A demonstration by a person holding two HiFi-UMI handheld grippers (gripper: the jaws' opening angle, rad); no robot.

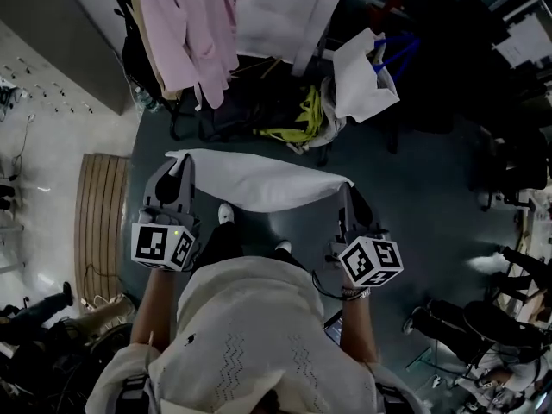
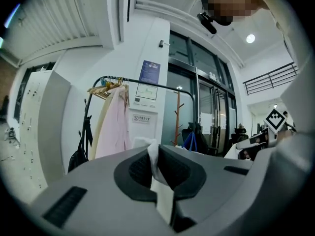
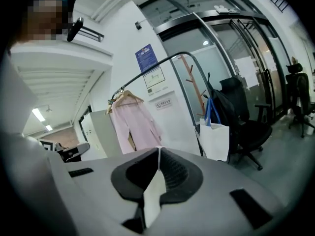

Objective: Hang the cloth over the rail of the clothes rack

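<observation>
grippers: we are holding two, one in each hand, and each is carrying one marker cube (image 1: 164, 245).
left gripper (image 1: 179, 167): it is sitting left of centre in the head view. its jaws are pressing together on the left end of the cloth (image 1: 259, 182). in the left gripper view a white fold is sticking up between the ribbed pads.
right gripper (image 1: 347, 190): it is sitting right of centre in the head view. its jaws are clamping the cloth's right end, and in the right gripper view a thin white strip is showing between the pads.
cloth: we are counting one white cloth. it is stretching in the air between the two grippers, across the middle of the head view, below the rack in the frame and apart from it.
clothes rack: we are seeing one, with a dark curved rail (image 3: 172, 56), running across the upper centre of the right gripper view.
pink garment (image 1: 185, 24): one is hanging from the rail on a hanger, upper left in the head view.
white bag (image 3: 215, 139): one with blue handles is hanging at the rack's right end.
wooden coat stand (image 3: 194, 90): one is standing behind the rack.
office chairs: we are counting two in the right gripper view, one dark chair (image 3: 241, 117) just right of the bag and another at the far right edge.
</observation>
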